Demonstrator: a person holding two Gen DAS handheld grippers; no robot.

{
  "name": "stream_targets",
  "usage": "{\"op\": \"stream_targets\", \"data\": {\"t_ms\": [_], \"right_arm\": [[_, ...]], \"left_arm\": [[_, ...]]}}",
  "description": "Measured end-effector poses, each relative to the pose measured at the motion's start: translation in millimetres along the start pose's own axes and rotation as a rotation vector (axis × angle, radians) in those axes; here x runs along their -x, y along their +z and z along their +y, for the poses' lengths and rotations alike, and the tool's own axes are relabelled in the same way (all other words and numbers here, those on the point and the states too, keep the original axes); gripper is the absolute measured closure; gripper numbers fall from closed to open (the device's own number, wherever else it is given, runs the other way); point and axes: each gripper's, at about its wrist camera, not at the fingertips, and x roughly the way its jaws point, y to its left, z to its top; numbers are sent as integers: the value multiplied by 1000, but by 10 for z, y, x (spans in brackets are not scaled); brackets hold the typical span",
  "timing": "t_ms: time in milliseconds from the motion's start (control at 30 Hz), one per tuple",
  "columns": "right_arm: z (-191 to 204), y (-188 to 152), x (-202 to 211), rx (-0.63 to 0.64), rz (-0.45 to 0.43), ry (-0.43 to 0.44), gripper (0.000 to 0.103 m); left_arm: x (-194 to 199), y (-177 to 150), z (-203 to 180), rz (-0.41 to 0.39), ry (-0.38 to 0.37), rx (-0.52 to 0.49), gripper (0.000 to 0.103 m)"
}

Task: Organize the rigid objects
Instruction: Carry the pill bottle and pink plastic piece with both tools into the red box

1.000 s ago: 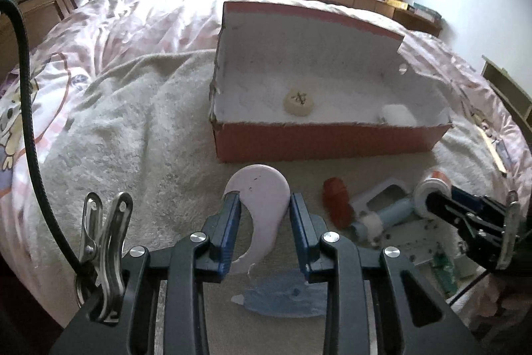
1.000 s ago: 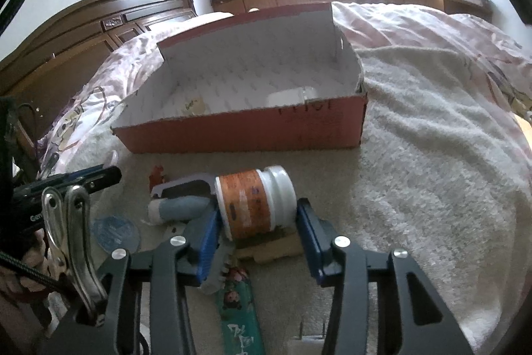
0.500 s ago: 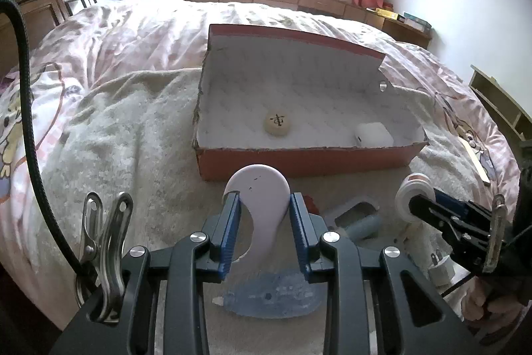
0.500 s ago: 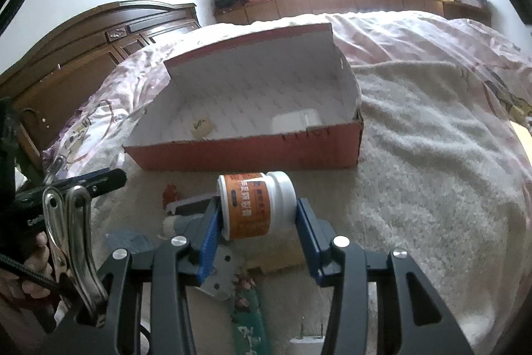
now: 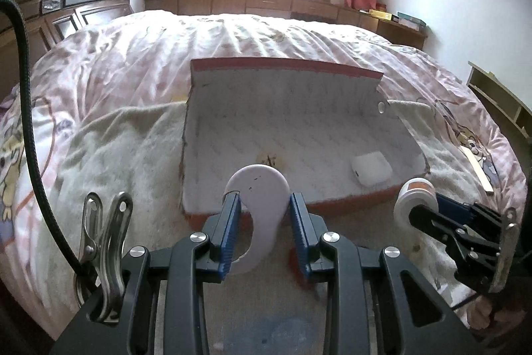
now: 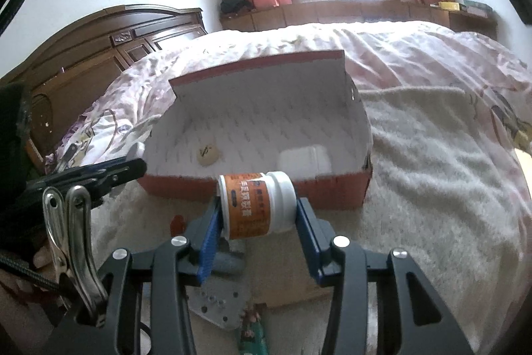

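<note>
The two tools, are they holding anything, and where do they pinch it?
Left tool pinches the pale purple hook by its sides. Right tool pinches the orange jar end to end.

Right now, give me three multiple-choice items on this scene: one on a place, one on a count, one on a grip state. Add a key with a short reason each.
1. Where is the small white case?
A. inside the red box, near its right end
B. on the towel in front of the box
C. between the left gripper's fingers

2. How many things lie in the box?
A. none
B. two
C. five

3. What does the right gripper hold?
A. nothing
B. a white jar with an orange label, lying sideways
C. a pair of scissors

Key:
1 A, the case sits on the box's white floor by the right wall.
2 B, only the case and a round beige disc show there.
3 B, the blue fingers press the jar's two ends.
</note>
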Motion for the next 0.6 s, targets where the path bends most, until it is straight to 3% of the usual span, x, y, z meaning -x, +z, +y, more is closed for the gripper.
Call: {"op": "stream_targets", "data": {"t_ms": [600], "right_arm": [[-249, 439, -315, -25, -25, -7, 57]], "left_arm": [[-514, 183, -62, 70, 23, -6, 72]]}}
